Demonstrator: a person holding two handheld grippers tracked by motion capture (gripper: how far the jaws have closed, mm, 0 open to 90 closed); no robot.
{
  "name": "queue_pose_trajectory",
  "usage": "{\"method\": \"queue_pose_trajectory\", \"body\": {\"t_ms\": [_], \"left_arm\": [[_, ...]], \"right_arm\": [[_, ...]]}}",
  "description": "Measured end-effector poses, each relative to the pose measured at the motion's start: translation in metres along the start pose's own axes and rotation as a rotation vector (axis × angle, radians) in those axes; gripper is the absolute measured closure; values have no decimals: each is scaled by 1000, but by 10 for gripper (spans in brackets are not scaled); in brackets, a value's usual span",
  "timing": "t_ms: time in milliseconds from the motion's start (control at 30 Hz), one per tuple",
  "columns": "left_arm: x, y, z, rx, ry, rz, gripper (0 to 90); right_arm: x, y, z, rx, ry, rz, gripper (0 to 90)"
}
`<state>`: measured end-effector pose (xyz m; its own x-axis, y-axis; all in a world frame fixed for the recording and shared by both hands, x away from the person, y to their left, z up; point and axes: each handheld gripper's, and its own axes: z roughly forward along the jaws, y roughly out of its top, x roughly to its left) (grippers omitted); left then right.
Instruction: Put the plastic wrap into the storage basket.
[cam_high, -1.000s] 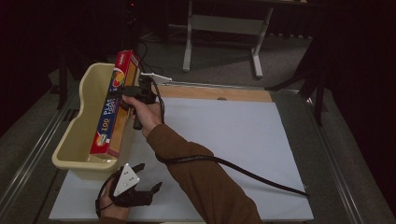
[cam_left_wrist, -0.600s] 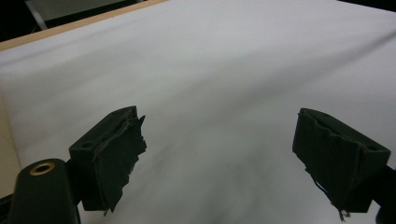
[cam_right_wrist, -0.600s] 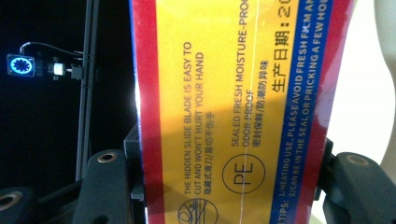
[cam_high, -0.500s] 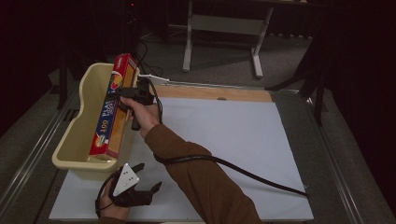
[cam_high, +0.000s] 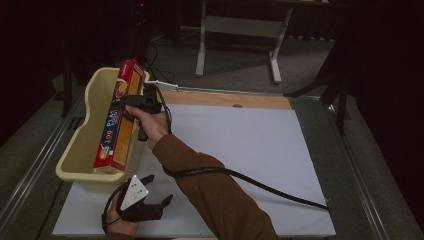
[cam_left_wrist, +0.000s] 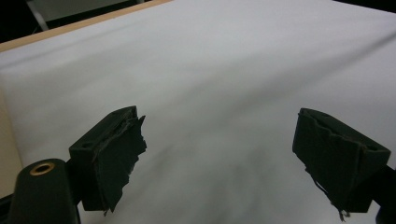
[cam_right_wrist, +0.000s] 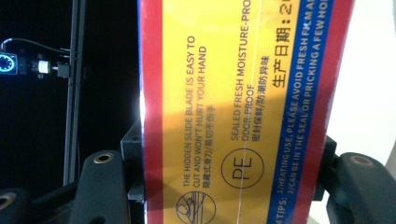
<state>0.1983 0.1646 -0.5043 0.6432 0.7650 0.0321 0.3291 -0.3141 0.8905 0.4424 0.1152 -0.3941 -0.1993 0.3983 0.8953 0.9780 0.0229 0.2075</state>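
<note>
The long red, yellow and blue cardboard box of plastic wrap (cam_high: 117, 117) lies slanted in the pale yellow plastic tub (cam_high: 75, 152), its far end propped up on the tub's back rim and its near end down inside by the front wall. The right tool (cam_high: 131, 100) sits at the box's upper half, and in the right gripper view the box (cam_right_wrist: 233, 107) runs straight up between the two black jaws, which flank its sides; they stand wide and have just been easing apart a little, so whether the pads press the cardboard or have already let go I cannot tell. Judged from this, the placing of the box into the tub is nearly finished: the box rests on the tub, and what remains is a clean release, drawing the right tool back off the box, and perhaps a nudge to settle the raised end lower. The left tool (cam_high: 150, 202) rests idle nearer the person, on the white sheet covering the counter (cam_high: 260, 150), its jaws spread wide with nothing between them.
</note>
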Motion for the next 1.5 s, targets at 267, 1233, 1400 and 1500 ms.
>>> {"method": "queue_pose_trajectory", "body": {"t_ms": [267, 1233, 1400, 1500], "left_arm": [[0, 0, 0, 1, -1, 1, 154], [0, 0, -2, 3, 13, 5, 154], [0, 0, -1, 7, 15, 11, 154], [0, 0, -1, 10, 18, 14, 154]], "right_arm": [[-5, 0, 2, -2, -7, 15, 370], [8, -6, -24, -12, -118, -153, 419], [18, -14, -35, 20, -150, -279, 425], [22, -18, -43, 18, -185, -347, 425]]}}
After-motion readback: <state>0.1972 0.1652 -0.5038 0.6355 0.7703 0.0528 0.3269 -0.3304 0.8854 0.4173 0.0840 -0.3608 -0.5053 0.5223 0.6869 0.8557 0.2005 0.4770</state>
